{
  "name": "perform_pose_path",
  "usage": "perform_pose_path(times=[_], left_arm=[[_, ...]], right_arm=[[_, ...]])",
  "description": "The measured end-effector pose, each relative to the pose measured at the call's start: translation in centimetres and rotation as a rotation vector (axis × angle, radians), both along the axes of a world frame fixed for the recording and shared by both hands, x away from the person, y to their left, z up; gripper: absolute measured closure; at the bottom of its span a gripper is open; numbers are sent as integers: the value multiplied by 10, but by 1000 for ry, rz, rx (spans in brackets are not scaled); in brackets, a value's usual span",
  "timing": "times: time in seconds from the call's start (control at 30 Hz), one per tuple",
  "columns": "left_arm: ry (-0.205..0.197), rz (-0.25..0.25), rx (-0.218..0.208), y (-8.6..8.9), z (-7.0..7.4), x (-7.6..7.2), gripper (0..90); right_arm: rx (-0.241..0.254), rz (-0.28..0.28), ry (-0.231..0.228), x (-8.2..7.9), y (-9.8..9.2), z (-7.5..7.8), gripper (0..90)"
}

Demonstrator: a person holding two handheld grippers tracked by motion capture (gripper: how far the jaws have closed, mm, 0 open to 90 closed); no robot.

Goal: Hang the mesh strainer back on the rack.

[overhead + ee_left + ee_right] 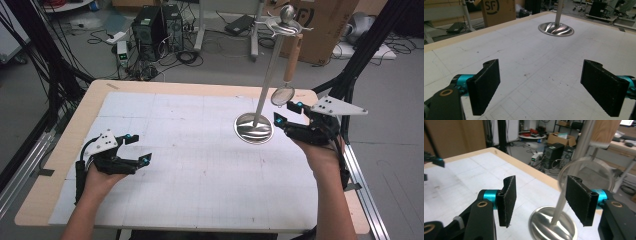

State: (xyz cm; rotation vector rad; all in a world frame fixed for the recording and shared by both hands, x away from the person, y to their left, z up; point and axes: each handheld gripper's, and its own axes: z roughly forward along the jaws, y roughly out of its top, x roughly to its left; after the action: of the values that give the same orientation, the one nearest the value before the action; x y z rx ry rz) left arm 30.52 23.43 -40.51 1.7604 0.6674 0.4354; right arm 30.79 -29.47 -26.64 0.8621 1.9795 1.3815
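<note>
A metal utensil stand (254, 128) with a round base and a tall pole stands at the mat's right side. A small strainer (283, 95) with a wooden handle hangs from one of the stand's top hooks. My right gripper (288, 113) is open just right of the base, below the strainer's mesh. In the right gripper view its jaws (540, 200) stand apart with the base (552, 225) between them and the strainer's ring (586, 173) just beyond. My left gripper (138, 148) is open and holds nothing at the mat's left. Its own view (541, 87) shows the base (556, 28) far ahead.
A white gridded mat (200, 150) covers the wooden table (60, 150). Behind the table, computer towers (157, 25), cables and a cardboard box (325, 25) sit on the floor. Black frame struts rise at both sides of the table.
</note>
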Motion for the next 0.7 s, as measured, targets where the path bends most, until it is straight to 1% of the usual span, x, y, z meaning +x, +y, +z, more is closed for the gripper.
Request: perform_pose_path(times=[0.13, 0.17, 0.23, 0.33, 0.53, 0.7], left_arm=[[-3, -2, -1, 0, 0, 0, 166], [-1, 0, -3, 0, 0, 0, 165], [-1, -2, -2, 0, 0, 0, 166], [-1, -6, -2, 0, 0, 0, 165], [-1, -5, -1, 0, 0, -1, 166], [5, -8, 4, -1, -1, 0, 166]], right_arm=[[15, 14, 9, -2, 2, -11, 403], [14, 18, 3, -2, 3, -14, 398], [23, 26, 8, -4, 5, -18, 388], [23, 34, 1, -7, 9, -26, 382], [13, 44, 19, -14, 15, -49, 373], [28, 54, 30, -16, 16, -64, 365]])
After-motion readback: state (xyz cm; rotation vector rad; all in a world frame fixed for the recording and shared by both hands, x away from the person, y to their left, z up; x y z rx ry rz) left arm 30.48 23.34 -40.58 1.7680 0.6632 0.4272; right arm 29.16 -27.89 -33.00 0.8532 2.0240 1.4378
